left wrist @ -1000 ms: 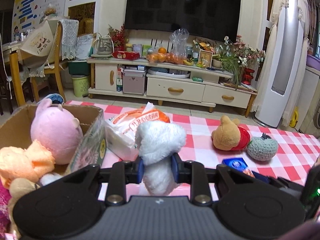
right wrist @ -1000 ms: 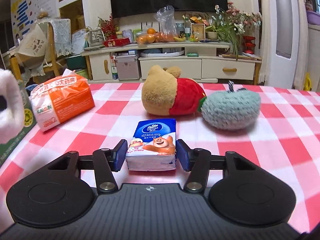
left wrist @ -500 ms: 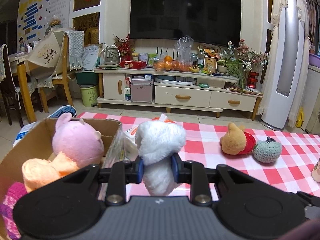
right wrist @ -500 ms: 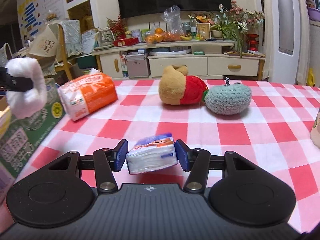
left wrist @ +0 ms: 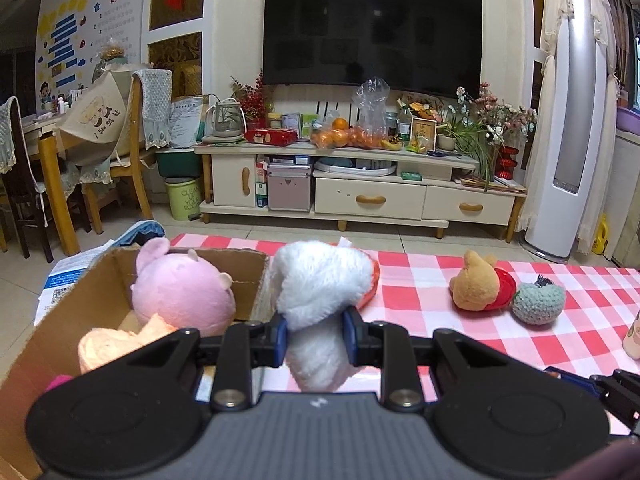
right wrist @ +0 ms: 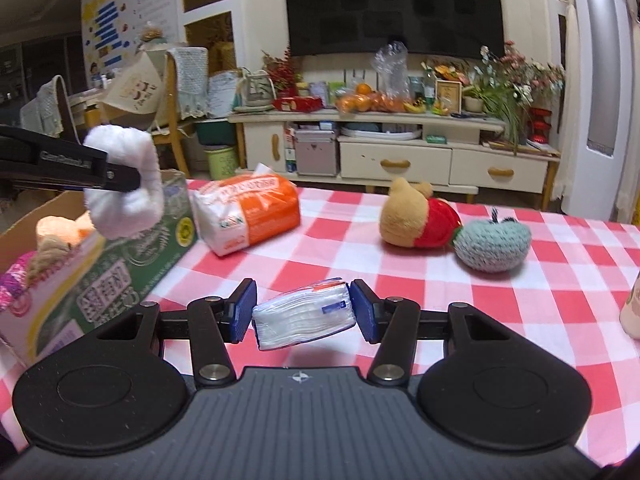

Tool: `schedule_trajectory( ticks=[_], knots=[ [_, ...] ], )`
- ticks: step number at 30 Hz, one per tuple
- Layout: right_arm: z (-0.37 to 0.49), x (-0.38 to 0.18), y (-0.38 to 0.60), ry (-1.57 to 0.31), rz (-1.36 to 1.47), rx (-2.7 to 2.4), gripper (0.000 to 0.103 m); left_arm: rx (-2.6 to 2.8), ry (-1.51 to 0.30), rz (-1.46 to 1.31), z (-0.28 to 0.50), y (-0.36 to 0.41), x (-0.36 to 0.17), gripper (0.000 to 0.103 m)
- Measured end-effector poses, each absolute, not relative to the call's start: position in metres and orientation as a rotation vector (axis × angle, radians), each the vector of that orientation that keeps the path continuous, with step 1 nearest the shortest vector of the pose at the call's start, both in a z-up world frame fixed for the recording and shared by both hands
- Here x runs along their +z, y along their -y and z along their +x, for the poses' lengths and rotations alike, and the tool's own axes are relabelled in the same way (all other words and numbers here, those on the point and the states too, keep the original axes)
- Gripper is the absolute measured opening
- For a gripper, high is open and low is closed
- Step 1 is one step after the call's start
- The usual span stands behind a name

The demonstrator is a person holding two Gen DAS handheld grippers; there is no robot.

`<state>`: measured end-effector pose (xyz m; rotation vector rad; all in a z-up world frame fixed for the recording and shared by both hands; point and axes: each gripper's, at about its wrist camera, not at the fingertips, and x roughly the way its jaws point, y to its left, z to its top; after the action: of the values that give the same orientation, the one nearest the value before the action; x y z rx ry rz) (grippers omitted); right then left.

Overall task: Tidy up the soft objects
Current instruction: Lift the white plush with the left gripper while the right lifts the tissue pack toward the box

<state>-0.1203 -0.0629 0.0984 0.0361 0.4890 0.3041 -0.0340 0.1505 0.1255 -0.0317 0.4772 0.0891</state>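
Left wrist view | left tool (left wrist: 314,338) clamps white plush (left wrist: 320,300) beside cardboard box (left wrist: 72,320) | right tool (right wrist: 304,316) grips tissue pack (right wrist: 304,318) above the counter (right wrist: 400,272) | step: carrying | next: release over box

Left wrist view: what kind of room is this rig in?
Most likely a home living room: a wall-mounted TV above a cream TV cabinet cluttered with fruit and flowers, wooden dining chairs to the side, and a checked tablecloth under the toys.

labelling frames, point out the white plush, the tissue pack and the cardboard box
white plush (left wrist: 324,280): left wrist view, on its fluffy upper body
tissue pack (right wrist: 304,316): right wrist view, on its white end face
cardboard box (left wrist: 100,300): left wrist view, on its inner left wall
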Motion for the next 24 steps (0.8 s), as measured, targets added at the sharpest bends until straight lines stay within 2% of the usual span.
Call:
schedule_trajectory(
  ticks=[24],
  knots=[
    [-0.133,0.159,-0.008,-0.347,-0.030,0.465,0.064,0.203,-0.423,-0.049,-0.048,-0.212,0.145,0.025]
  ],
)
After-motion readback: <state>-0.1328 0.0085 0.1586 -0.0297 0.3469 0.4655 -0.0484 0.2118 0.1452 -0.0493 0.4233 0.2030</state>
